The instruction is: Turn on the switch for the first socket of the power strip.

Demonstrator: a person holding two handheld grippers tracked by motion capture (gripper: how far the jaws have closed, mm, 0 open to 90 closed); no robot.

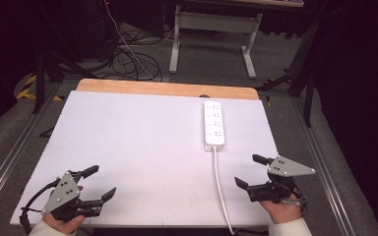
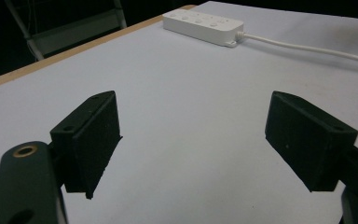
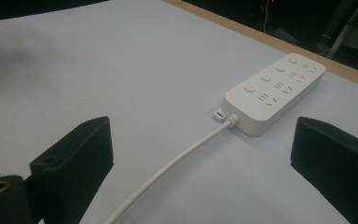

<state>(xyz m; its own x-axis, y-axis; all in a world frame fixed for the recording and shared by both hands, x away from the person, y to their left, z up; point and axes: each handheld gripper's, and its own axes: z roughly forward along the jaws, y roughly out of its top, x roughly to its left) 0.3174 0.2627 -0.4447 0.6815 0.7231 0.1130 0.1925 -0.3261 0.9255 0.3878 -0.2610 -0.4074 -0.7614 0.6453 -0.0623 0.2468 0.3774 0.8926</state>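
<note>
A white power strip lies flat on the white table top toward the back right, its white cable running to the front edge. In the left gripper view the power strip sits far off at the top; in the right gripper view the power strip lies just ahead, its cable passing between the jaws. My left gripper rests open at the front left corner, held by a hand. My right gripper is open at the front right, just right of the cable. Both hold nothing.
A wooden strip edges the table's far side. Beyond it stand a white desk frame and loose cables on the grey floor. Metal rails run along both sides of the table.
</note>
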